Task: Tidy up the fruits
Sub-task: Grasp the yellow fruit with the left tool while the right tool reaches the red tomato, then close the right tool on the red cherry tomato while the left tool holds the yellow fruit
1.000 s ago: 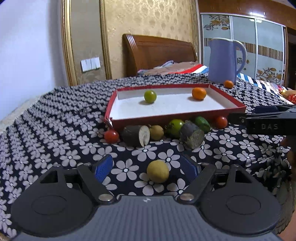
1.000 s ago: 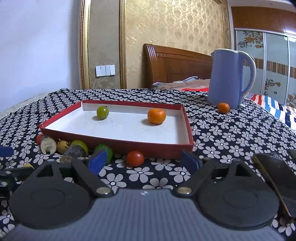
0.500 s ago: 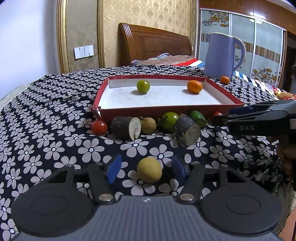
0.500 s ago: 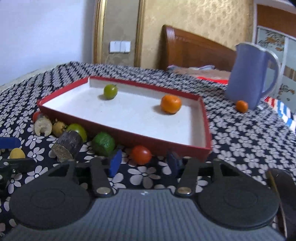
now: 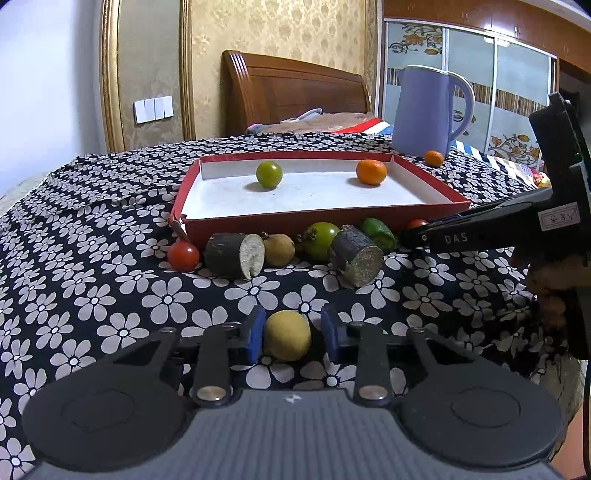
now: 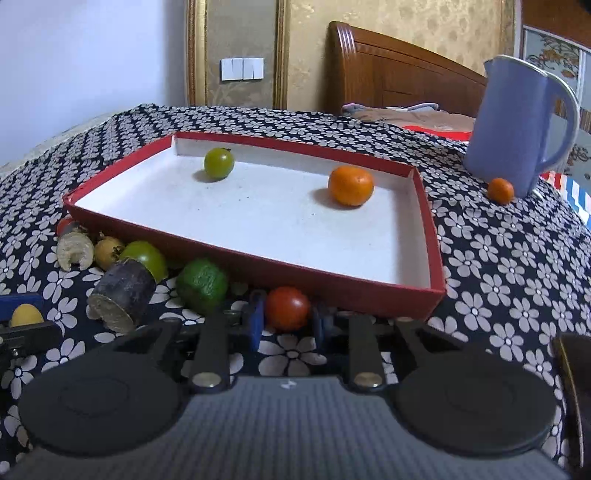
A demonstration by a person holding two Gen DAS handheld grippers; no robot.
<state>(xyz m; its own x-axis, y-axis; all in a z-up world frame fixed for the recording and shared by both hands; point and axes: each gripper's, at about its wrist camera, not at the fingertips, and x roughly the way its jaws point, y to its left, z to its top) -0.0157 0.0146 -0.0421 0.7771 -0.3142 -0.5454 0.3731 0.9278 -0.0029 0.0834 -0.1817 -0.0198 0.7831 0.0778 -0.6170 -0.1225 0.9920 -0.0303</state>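
Straddling a yellow fruit [image 5: 287,335] on the flowered bench [image 5: 92,236], the left tool [image 5: 291,334] stands narrowed, its left pad touching the fruit and a slight gap at the right. The right tool [image 6: 286,320] brackets a red tomato [image 6: 287,308] just before the red tray [image 6: 354,283]; whether its pads touch I cannot tell. Farther in, a green fruit [image 6: 219,163] and an orange [image 6: 350,185] lie in the tray.

Wooden headboard [image 5: 295,90] against gold-patterned wall [image 5: 280,29], wardrobe [image 5: 469,74] beside.
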